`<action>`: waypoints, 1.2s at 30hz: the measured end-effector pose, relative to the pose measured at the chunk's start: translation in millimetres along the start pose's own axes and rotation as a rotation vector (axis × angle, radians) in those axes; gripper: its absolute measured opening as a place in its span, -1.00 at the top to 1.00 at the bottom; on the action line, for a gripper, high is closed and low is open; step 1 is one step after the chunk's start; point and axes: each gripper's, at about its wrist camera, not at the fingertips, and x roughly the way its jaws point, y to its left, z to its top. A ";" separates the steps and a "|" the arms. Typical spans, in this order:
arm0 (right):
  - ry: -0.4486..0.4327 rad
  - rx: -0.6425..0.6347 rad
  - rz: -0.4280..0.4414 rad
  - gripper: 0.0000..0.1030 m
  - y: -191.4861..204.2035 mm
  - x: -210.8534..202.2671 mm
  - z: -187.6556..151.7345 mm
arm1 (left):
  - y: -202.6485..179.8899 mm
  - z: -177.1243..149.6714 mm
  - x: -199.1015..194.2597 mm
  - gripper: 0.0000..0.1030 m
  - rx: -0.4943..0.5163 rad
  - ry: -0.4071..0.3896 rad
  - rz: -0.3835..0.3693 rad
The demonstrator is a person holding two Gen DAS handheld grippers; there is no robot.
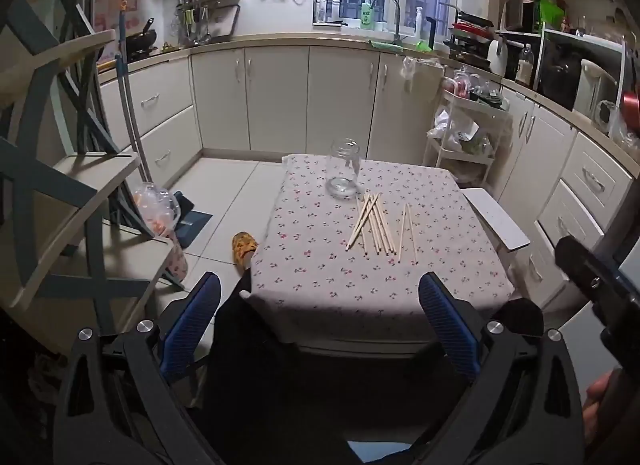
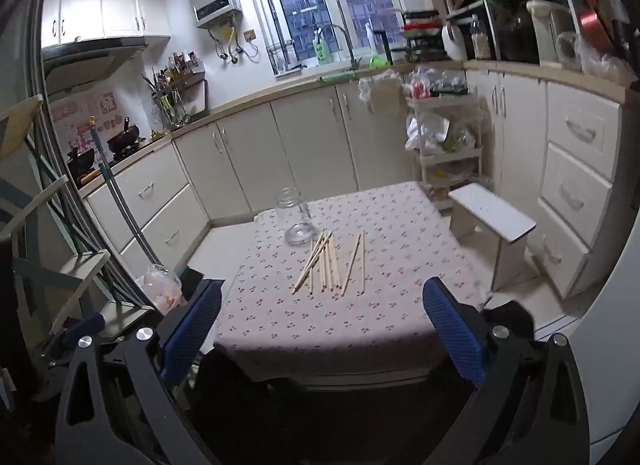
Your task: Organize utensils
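Observation:
Several wooden chopsticks (image 1: 376, 225) (image 2: 328, 263) lie loose on a small table with a flowered cloth (image 1: 320, 261) (image 2: 400, 233). An empty clear glass jar (image 1: 343, 173) (image 2: 296, 217) stands upright just behind them, toward the table's far left. My left gripper (image 1: 320, 301) hangs open before the table's near edge, nothing between its blue pads. My right gripper (image 2: 324, 305) is open too, held back from the near edge and empty. The right gripper's black body (image 1: 600, 289) shows at the right of the left wrist view.
A white stool (image 1: 496, 221) (image 2: 492, 221) stands right of the table. A shelf rack (image 1: 60, 185) and a plastic bag (image 1: 158, 209) are on the left, a yellow slipper (image 1: 244, 251) on the floor. Kitchen cabinets and a white trolley (image 2: 444, 141) line the back.

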 end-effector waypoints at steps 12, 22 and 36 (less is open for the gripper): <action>-0.029 -0.018 0.041 -0.89 10.4 -22.8 4.2 | 8.5 0.0 -29.7 -0.85 -0.018 -0.074 0.016; -0.048 -0.027 0.045 -0.89 13.7 -29.5 2.5 | 13.7 0.5 -32.5 -0.85 -0.027 -0.074 0.004; -0.073 -0.029 0.046 -0.89 10.9 -35.6 3.1 | 11.0 0.8 -34.8 -0.85 -0.023 -0.070 -0.016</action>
